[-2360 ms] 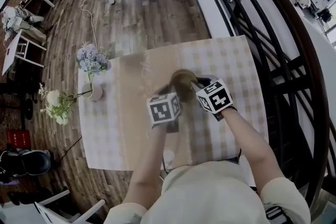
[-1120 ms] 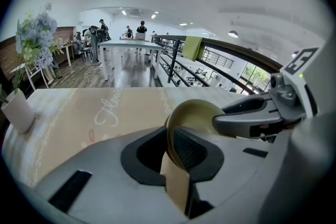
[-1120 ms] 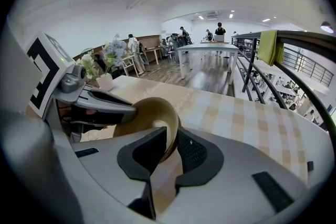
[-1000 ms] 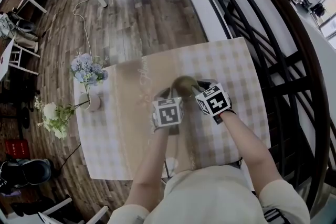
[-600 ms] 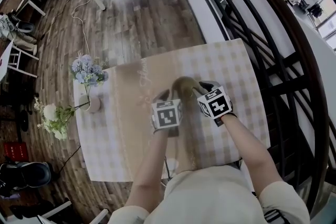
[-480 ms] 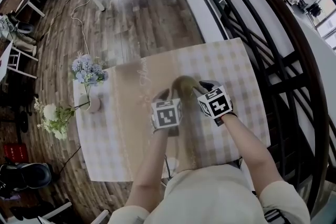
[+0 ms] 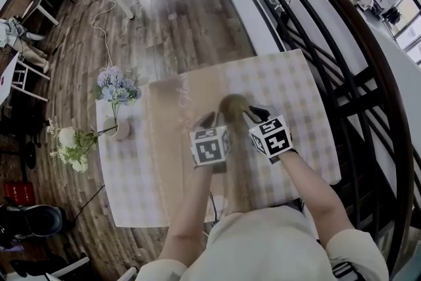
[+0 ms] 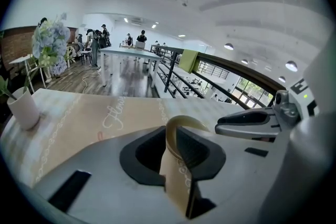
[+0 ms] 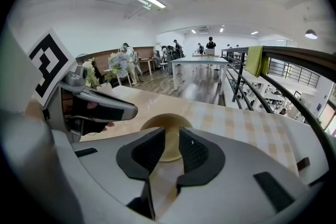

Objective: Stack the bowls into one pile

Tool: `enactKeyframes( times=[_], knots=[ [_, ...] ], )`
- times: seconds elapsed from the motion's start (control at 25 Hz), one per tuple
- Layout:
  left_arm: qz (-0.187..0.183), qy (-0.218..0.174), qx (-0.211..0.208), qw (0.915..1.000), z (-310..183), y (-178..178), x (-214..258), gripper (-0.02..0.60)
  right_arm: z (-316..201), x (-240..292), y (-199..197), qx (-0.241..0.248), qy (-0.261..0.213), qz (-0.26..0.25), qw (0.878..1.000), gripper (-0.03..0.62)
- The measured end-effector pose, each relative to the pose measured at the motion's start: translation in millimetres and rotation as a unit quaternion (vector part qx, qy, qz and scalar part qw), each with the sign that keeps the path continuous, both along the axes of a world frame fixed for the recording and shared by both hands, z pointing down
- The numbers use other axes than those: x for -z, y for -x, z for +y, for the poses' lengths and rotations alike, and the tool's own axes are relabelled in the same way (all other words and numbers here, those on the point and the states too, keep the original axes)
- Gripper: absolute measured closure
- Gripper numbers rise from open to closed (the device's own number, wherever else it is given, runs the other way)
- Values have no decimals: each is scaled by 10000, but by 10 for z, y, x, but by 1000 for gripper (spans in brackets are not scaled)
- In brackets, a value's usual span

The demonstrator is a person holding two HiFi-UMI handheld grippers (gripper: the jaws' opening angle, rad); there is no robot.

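The bowls [image 7: 231,105] stood as one pile at the middle of the table [image 7: 296,85], on its tan runner [image 7: 164,141]. Only the head view showed both claws flanking them. The left gripper [image 7: 206,120] view showed closing jaws with just the pile's rim in their gap, unpinched. The right gripper [image 7: 258,114] view showed closing, empty jaws, with the top bowl's hollow beyond.
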State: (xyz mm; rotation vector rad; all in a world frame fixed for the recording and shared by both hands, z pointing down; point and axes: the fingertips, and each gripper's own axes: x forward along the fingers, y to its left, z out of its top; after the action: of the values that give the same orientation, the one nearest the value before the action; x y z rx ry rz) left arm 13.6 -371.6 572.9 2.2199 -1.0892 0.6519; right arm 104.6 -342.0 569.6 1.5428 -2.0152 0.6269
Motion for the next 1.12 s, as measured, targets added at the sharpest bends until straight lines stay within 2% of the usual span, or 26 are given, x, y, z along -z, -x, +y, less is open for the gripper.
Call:
enactKeyframes(
  times=[0.28, 0.6, 1.12],
  knots=[
    [199, -109, 83, 9997, 146, 75, 127, 549, 159, 156, 92, -56, -218, -129, 9997, 557],
    [516, -216, 200, 9982, 533, 99, 362, 561, 523, 401, 60, -75, -472, -367, 9982, 580],
    [891, -192, 373, 9951, 1635, -1, 525, 565, 1498, 666, 83, 249, -842, -727, 9935, 589]
  ],
)
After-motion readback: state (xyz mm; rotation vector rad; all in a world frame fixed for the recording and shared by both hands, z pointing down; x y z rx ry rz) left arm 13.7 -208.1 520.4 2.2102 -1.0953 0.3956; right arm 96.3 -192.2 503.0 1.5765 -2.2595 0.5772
